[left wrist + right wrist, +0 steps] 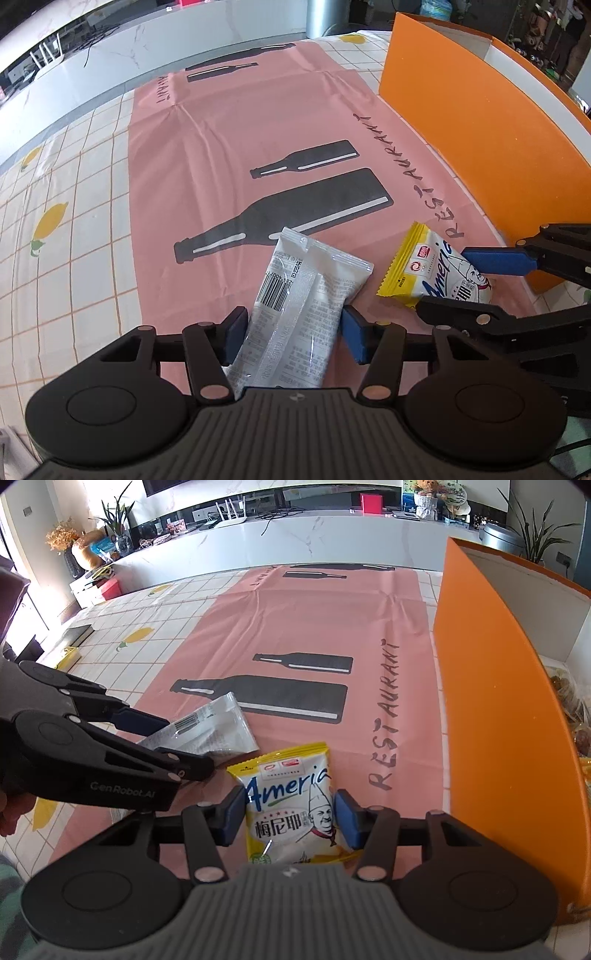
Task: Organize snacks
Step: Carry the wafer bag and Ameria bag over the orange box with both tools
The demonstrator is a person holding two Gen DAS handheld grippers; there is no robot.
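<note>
Both-handed pickup. Left gripper [293, 334] straddles the white packet [306, 314] and right gripper [290, 821] the yellow packet [295, 805], pads touching the sides; whether they grip firmly cannot be told. Both packets lie on the pink mat [221, 147] beside the orange box [498, 720]. Squeeze mid-pack, lift level, clear the box wall.
</note>
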